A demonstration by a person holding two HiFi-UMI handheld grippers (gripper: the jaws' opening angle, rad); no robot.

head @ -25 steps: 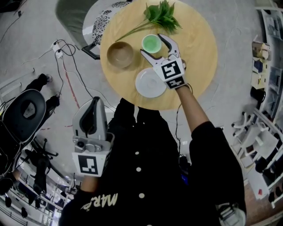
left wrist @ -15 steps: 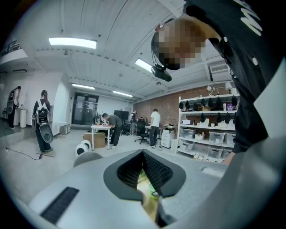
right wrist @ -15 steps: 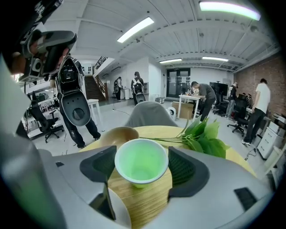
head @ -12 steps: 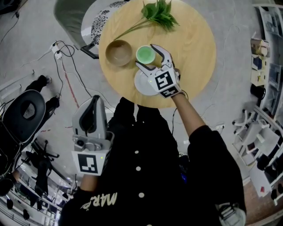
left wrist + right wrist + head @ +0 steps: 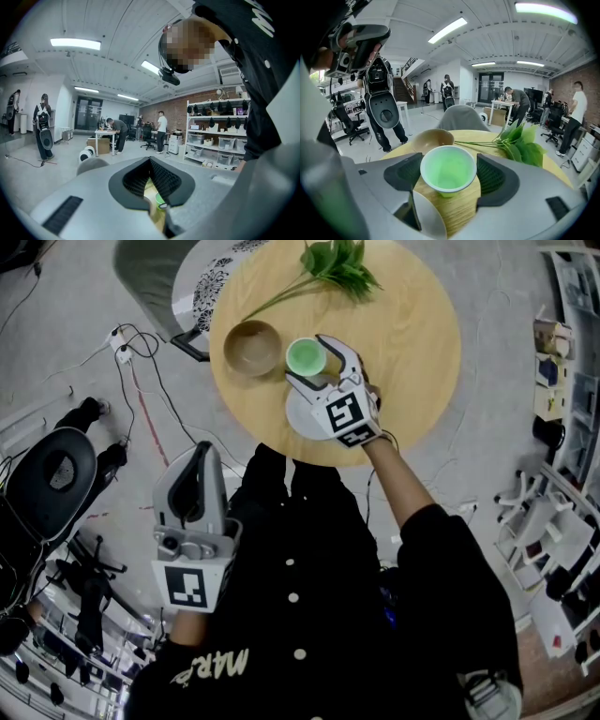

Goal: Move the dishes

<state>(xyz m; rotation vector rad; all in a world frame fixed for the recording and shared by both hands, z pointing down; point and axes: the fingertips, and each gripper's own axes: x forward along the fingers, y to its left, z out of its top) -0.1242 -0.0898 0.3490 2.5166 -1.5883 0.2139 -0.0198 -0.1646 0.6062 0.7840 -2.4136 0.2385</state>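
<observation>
On the round wooden table (image 5: 412, 343) stand a green cup (image 5: 306, 356), a tan bowl (image 5: 253, 348) to its left, and a white plate (image 5: 302, 418) nearer me. My right gripper (image 5: 306, 358) hangs over the plate, open, its jaws on either side of the green cup (image 5: 448, 174) without pressing on it. In the right gripper view the tan bowl (image 5: 433, 138) lies behind the cup and the white plate (image 5: 429, 218) shows at the bottom edge. My left gripper (image 5: 202, 450) is held off the table near my body, shut and empty, its jaws (image 5: 150, 160) meeting at the tips.
A green leafy sprig (image 5: 337, 268) lies at the table's far side. A chair with a patterned cushion (image 5: 211, 287) stands behind the table. Cables and a power strip (image 5: 125, 341) lie on the floor at the left, near a black office chair (image 5: 56, 474). Shelving (image 5: 562, 352) lines the right.
My right gripper has moved left and slightly toward me, from beside the green cup to having the cup between its jaws. The left gripper has not moved.
</observation>
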